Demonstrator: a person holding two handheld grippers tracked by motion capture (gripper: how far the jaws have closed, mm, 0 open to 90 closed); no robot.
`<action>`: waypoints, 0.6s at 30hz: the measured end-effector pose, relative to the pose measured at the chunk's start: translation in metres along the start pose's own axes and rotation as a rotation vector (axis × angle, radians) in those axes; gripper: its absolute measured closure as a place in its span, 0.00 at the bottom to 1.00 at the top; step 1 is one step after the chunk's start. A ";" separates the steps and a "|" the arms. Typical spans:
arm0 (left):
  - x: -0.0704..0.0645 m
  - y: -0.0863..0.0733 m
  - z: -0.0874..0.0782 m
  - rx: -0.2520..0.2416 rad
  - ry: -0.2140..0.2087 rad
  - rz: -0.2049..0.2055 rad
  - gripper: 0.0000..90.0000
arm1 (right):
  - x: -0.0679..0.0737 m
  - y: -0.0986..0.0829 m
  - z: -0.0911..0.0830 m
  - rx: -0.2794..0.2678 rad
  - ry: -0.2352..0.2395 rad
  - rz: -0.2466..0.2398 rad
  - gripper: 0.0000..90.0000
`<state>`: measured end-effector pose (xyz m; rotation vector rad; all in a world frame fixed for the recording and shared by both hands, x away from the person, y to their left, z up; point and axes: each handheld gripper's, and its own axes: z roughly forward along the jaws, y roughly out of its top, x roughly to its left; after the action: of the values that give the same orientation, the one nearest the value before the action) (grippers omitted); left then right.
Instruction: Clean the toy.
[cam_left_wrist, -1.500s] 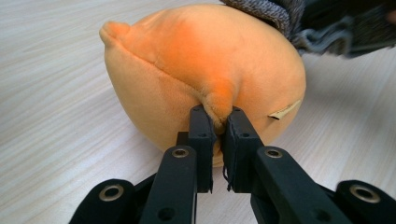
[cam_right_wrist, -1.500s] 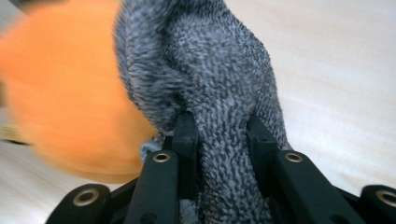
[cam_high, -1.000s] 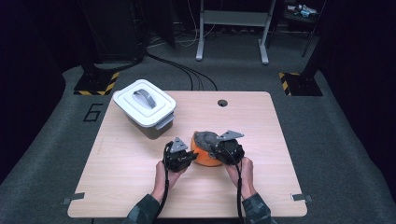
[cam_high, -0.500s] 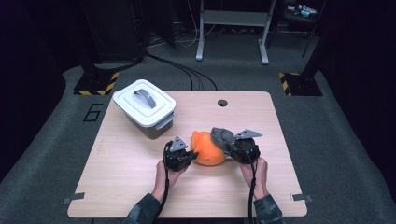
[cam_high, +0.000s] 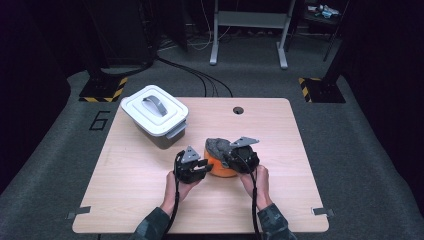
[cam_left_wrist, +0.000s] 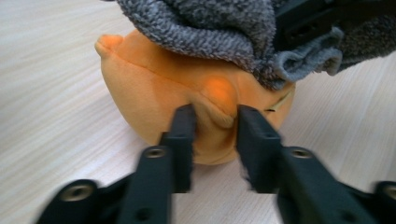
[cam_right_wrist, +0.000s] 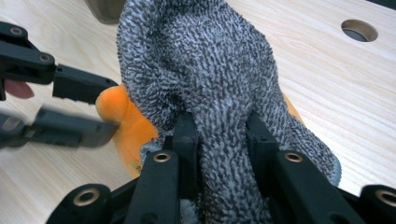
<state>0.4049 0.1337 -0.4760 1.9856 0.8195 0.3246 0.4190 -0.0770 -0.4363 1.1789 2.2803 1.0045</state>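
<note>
An orange plush toy (cam_high: 220, 168) sits mid-table with a grey knit cloth (cam_high: 217, 144) draped over its top. My left gripper (cam_high: 202, 166) is at the toy's left side. Its jaws pinch a small fold of the orange plush (cam_left_wrist: 149, 88), with the left gripper (cam_left_wrist: 215, 119) closed down on that fold. My right gripper (cam_high: 228, 157) comes in from the right and is shut on the grey cloth (cam_right_wrist: 201, 56), which bulges up between and above the right gripper (cam_right_wrist: 222, 126) jaws. The left gripper (cam_right_wrist: 114, 107) grips an orange nub (cam_right_wrist: 109, 100).
A white lidded container (cam_high: 155, 116) with a grey handle stands at the back left of the wooden table (cam_high: 300, 190). A round cable hole (cam_high: 238, 110) lies near the far edge. Dark floor, cables and a stand's legs (cam_high: 247, 37) lie beyond.
The right gripper swung out to the right with the grey cloth half a second ago and has come back left over the toy. The left gripper has barely moved.
</note>
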 end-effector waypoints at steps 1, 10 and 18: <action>-0.001 0.000 0.001 0.001 0.007 0.010 0.63 | -0.001 0.000 0.000 0.001 0.005 0.012 0.79; -0.003 0.003 0.015 0.021 0.054 0.087 0.71 | -0.009 0.005 0.005 0.011 0.035 0.023 0.79; -0.002 0.009 0.015 0.009 0.041 -0.026 0.85 | 0.003 0.006 -0.013 -0.051 -0.004 0.005 0.79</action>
<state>0.4154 0.1195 -0.4767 1.9812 0.8728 0.3478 0.4129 -0.0776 -0.4234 1.1650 2.2367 1.0544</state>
